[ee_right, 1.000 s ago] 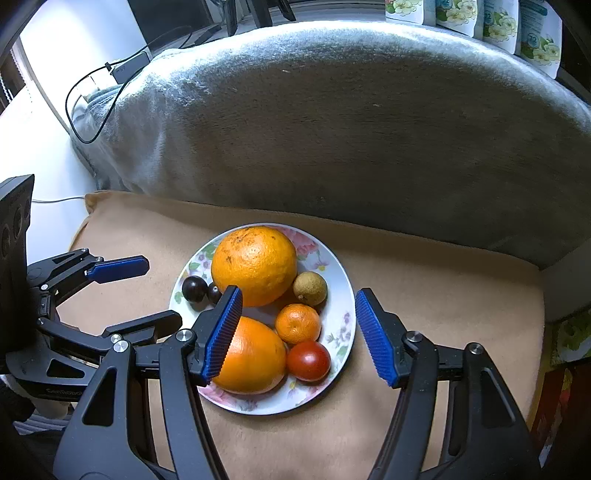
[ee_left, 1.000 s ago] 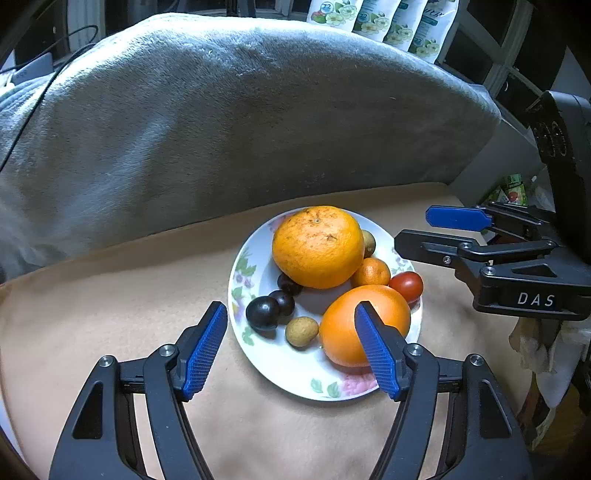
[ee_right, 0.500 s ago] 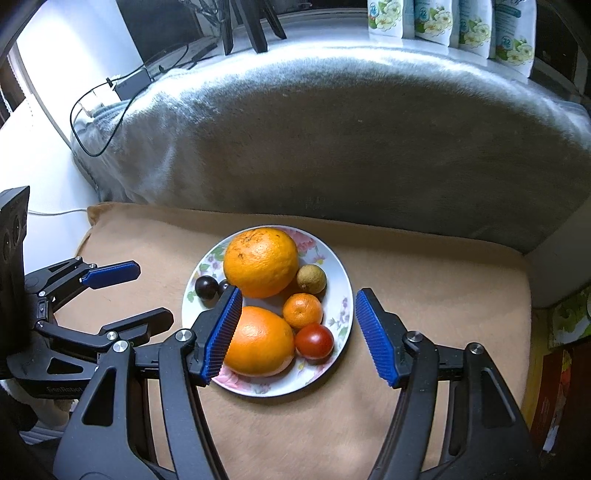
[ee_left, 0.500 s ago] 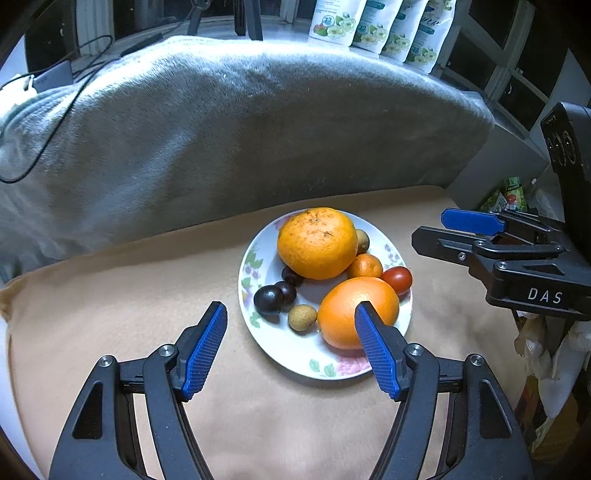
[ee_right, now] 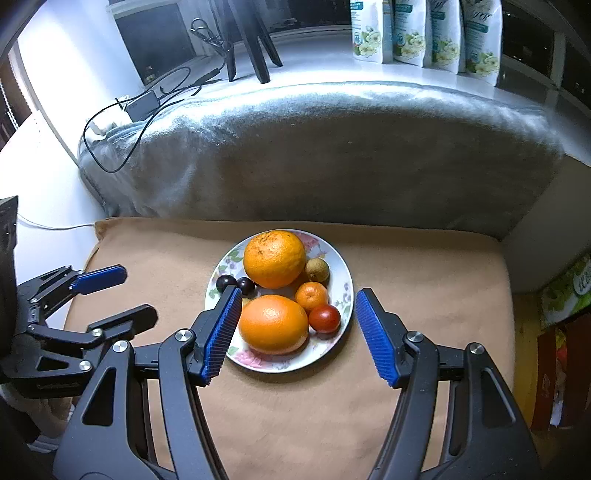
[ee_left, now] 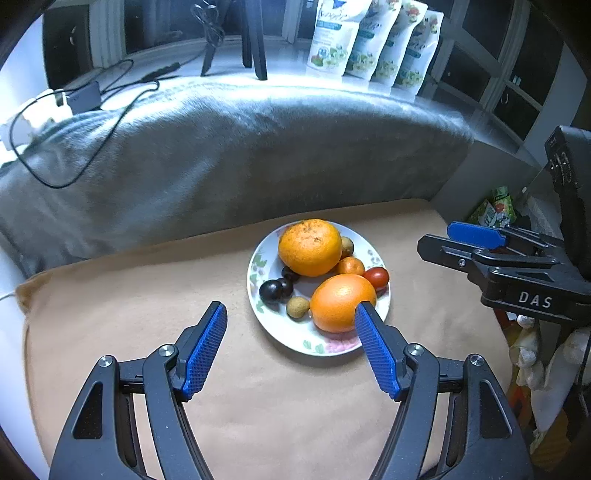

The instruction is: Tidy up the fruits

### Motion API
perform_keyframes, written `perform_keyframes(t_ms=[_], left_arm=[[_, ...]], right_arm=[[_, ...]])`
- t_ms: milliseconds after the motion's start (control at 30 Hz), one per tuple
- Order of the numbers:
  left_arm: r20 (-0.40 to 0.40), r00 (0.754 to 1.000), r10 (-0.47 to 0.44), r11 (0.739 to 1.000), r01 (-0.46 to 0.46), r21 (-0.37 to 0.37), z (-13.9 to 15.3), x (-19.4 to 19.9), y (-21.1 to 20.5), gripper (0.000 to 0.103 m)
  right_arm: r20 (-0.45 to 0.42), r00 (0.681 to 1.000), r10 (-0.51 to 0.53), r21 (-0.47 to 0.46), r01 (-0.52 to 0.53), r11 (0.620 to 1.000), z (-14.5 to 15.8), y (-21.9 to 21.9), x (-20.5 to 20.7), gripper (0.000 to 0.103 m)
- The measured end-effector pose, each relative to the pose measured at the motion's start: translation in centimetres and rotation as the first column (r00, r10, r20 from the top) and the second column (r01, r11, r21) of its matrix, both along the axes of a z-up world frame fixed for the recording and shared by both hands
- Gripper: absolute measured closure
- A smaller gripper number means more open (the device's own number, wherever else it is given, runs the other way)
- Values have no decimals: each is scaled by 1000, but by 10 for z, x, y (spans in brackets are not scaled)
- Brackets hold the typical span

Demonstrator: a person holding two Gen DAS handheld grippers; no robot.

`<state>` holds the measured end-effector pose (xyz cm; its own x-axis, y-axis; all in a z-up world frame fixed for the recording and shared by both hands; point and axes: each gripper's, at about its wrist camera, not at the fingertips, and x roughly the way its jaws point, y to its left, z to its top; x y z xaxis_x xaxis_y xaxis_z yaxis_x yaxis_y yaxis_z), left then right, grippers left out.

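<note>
A flowered white plate (ee_left: 280,338) (ee_right: 343,280) sits on a tan cushion and holds all the fruit. On it lie a large rough orange (ee_left: 309,247) (ee_right: 274,259), a smoother large orange (ee_left: 341,302) (ee_right: 272,324), a small mandarin (ee_left: 351,266) (ee_right: 311,294), a red tomato (ee_left: 376,277) (ee_right: 324,319), two brownish-green small fruits (ee_left: 297,306) (ee_right: 317,269) and dark plums (ee_left: 271,291) (ee_right: 226,283). My left gripper (ee_left: 291,312) hangs open above the plate's near-left side, holding nothing. My right gripper (ee_right: 297,297) stands open above the plate's near side, empty as well.
A grey plush backrest (ee_left: 229,155) (ee_right: 332,147) rises behind the tan cushion (ee_left: 129,295) (ee_right: 424,277). Behind it a sill carries white pouches (ee_left: 373,37) (ee_right: 424,33), tripod legs (ee_right: 251,37) and cables (ee_left: 74,110). Bags stand at the cushion's right edge (ee_right: 569,288).
Both grippers have pulled up and back from the plate, which now looks smaller and farther. Their openings are unchanged, and no fruit has moved.
</note>
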<state>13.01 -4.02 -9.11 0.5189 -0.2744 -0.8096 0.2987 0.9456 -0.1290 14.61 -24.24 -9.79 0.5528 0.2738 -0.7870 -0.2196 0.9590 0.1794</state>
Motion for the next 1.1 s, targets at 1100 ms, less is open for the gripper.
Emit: perform_keyframes(t_ms=[1100], left_arm=[[30,999,39,999,-40,32,24,-34,6,30]], right_arm=[[66,998,-7,-23,9,1000,18,10,-38,13]])
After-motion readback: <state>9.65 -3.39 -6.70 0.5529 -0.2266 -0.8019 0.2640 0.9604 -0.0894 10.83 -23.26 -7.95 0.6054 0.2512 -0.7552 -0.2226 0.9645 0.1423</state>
